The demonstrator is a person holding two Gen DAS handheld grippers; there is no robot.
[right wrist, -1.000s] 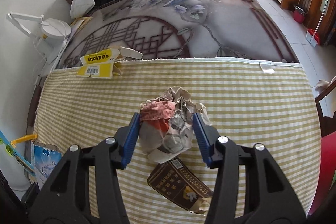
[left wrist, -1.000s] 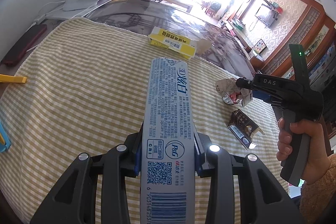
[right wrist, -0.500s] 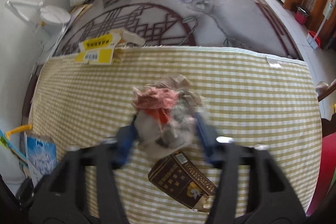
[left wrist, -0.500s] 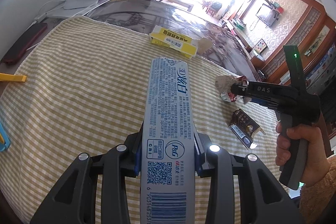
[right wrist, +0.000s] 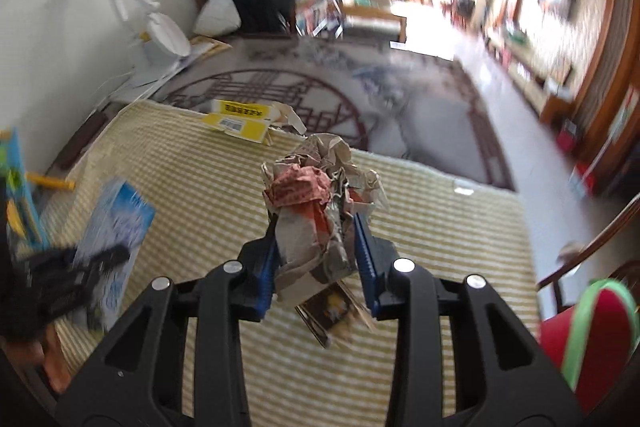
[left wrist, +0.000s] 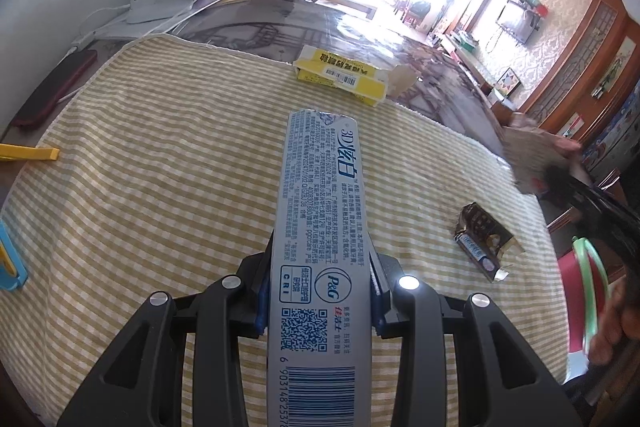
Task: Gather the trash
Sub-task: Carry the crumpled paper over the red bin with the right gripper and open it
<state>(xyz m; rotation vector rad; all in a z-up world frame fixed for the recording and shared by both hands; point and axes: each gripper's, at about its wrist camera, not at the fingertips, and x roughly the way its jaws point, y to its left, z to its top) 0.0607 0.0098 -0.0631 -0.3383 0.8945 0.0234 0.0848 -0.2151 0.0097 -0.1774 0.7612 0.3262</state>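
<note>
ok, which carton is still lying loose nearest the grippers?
The dark brown carton, flattened on the checked cloth near the right edge. The yellow box lies at the far edge; the toothpaste box is held.

Wide bare stretch of checked cloth (left wrist: 168, 195) left and centre of left wrist view, passable. Yellow box (left wrist: 340, 77) blocks the far cloth edge, upper centre. Brown wrapper (left wrist: 482, 241) lies on the cloth at right. Yellow strip (left wrist: 28, 153) at left edge, blue item (left wrist: 10, 263) below it. Lamp base (left wrist: 150, 1) and cables crowd upper left. Red bag (right wrist: 584, 339) fills lower right of right wrist view.
</note>
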